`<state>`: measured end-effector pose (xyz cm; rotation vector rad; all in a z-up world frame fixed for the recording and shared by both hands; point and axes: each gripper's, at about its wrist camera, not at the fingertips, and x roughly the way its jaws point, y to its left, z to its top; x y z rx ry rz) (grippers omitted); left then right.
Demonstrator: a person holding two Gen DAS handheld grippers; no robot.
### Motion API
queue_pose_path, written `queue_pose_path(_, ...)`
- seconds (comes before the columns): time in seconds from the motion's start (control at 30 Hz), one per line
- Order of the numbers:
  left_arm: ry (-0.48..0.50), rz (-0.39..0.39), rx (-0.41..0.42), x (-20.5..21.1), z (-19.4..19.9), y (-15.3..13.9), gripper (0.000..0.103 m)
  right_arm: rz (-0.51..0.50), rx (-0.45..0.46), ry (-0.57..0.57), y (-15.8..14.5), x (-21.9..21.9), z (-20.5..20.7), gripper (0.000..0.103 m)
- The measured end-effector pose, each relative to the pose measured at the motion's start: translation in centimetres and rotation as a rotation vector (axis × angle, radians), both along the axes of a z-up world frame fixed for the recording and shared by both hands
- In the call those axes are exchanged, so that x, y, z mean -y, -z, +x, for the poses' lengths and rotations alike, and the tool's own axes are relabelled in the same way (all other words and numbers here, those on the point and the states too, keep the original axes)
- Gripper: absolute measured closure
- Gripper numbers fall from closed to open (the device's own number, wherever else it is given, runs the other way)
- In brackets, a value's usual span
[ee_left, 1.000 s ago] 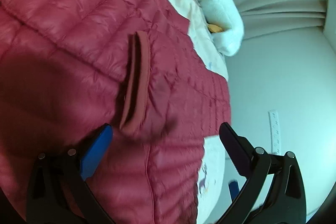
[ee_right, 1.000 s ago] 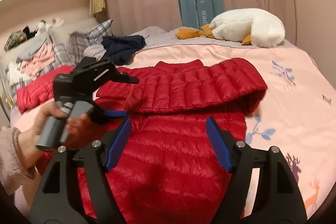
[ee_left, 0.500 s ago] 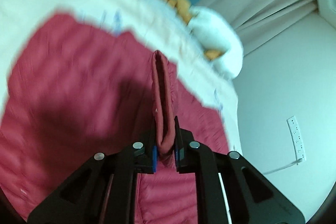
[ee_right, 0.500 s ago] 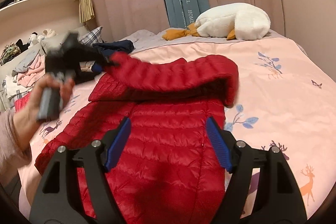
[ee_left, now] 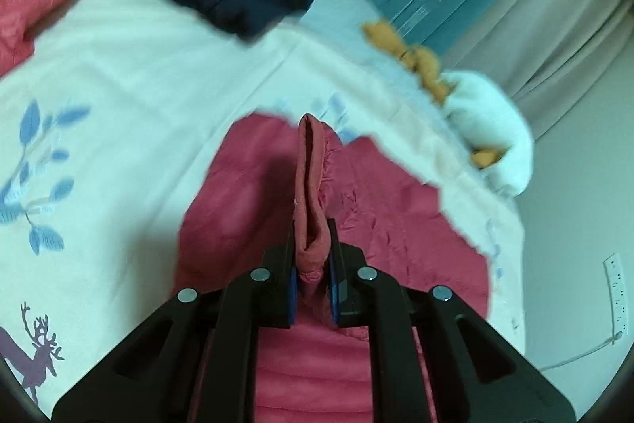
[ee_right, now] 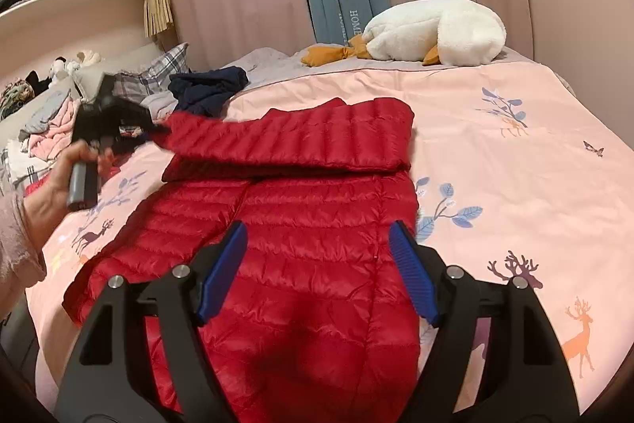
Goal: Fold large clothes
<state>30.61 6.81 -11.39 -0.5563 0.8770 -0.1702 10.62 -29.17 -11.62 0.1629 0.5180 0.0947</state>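
- Spanning the bed [ee_right: 515, 153]: one red down jacket [ee_right: 309, 236], laid flat so it can be folded.
- One sleeve [ee_right: 293, 137] is drawn across the chest, judged a fold-in.
- Left gripper [ee_left: 312, 264]: jaws clamped on the sleeve cuff [ee_left: 311, 185].
- Right gripper [ee_right: 317, 264]: jaws wide apart, nothing held, poised over the jacket's lower body.

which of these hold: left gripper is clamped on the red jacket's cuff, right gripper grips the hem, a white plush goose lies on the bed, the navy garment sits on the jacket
1. The left gripper is shut on the cuff of the red quilted puffer jacket. True.
2. The right gripper grips the hem. False: it is open, holding nothing.
3. A white plush goose lies on the pink printed bedspread. True.
4. The crumpled navy garment sits on the jacket. False: it lies apart, beyond it.
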Motion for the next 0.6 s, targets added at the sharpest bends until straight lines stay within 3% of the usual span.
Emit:
queue_pose_path(0.1, -0.001, 0.029, -0.061, -0.7, 0.6, 2.5, 0.089, -0.017, -0.008, 0.006, -0.1, -0.1, 0.2, 0.026)
queue_pose_path(0.17, 0.005, 0.048, -0.108, -0.9, 0.6, 3.8, 0.068, -0.013, -0.016, 0.008, -0.1, -0.1, 0.5, 0.025)
queue_pose_path(0.27, 0.013, 0.035, -0.091, -1.9, 0.3, 3.5, 0.057, -0.014, -0.032, 0.005, -0.2, 0.0, 1.1, 0.025)
queue_pose_path(0.33, 0.005, 0.070, -0.065, -2.8, -0.4, 2.8, 0.048, -0.036, -0.040, 0.006, -0.5, 0.0, 1.6, 0.025)
queue_pose_path(0.6, 0.104, 0.206, 0.050, -1.1, -1.5, -0.5, 0.047, -0.041, -0.090, 0.043, -1.8, 1.7, 7.7, 0.024)
